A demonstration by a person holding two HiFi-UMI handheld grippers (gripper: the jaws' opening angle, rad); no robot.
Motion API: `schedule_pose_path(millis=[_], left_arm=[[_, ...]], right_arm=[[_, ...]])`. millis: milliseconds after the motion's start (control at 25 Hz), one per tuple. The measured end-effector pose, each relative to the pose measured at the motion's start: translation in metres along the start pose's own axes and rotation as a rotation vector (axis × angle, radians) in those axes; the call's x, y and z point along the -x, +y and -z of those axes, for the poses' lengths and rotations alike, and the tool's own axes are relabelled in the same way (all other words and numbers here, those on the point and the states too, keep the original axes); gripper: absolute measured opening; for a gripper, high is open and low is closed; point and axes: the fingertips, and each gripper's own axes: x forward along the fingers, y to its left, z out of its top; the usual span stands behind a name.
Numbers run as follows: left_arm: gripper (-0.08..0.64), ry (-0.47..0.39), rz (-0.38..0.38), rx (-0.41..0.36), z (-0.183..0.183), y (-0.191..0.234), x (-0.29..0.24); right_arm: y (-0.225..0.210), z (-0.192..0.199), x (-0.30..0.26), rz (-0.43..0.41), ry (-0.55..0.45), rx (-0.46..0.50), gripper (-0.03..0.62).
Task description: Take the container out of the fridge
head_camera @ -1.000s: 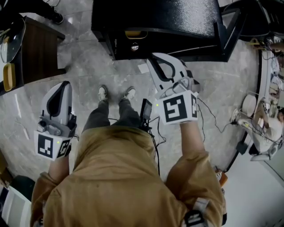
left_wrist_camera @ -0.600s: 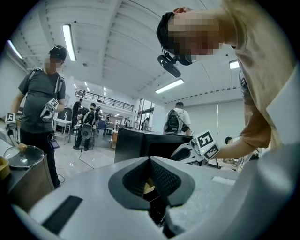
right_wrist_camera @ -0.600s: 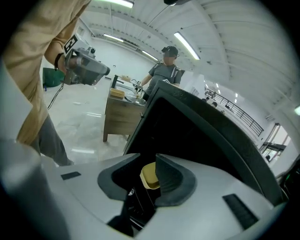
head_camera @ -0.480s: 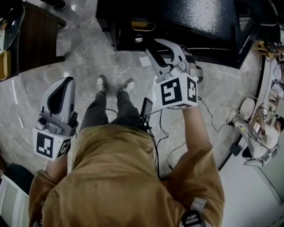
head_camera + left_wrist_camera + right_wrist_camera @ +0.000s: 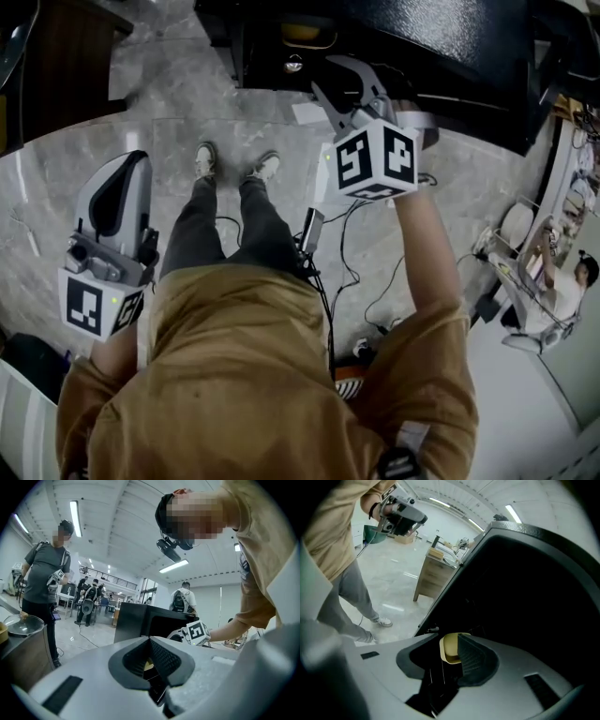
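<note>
A yellow container (image 5: 307,33) sits inside the open black fridge (image 5: 431,37), low on a dark shelf. My right gripper (image 5: 343,79) points down into the fridge opening, just short of the container. Its jaws have just been opening and stand open with nothing pressed between them. In the right gripper view the container (image 5: 451,648) shows between the fingertips, still some way ahead inside the dark fridge (image 5: 525,597). My left gripper (image 5: 138,159) hangs at the person's left side, away from the fridge, with its tips together and nothing in it.
A dark wooden table (image 5: 56,66) stands at the left, with a metal pot (image 5: 21,625) on it. Cables (image 5: 356,281) trail over the grey marble floor by the person's feet (image 5: 234,164). Another person (image 5: 44,573) stands near the table.
My right gripper has moved forward and down towards the fridge opening, rolled, and its jaws have spread. The left gripper has sunk a little.
</note>
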Motion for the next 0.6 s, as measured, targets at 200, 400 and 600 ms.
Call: schedule_pose_path(millis=[200,400,600], left_arm=[[0.002,0.003,0.011,0.01,0.007,0.002,-0.012],[0.002,0.011,0.003,0.018,0.021,0.01,-0.014],[0.002,0.006,-0.017,0.038,0.028,0.02,-0.018]], right_arm=[[-0.003,0.014,-0.025,-0.023,0.025,-0.001,0.132],[0.002,0.026,-0.055,-0.053,0.053,0.017,0.152],[0.007,0.041,-0.078,-0.087,0.088,0.047,0.166]])
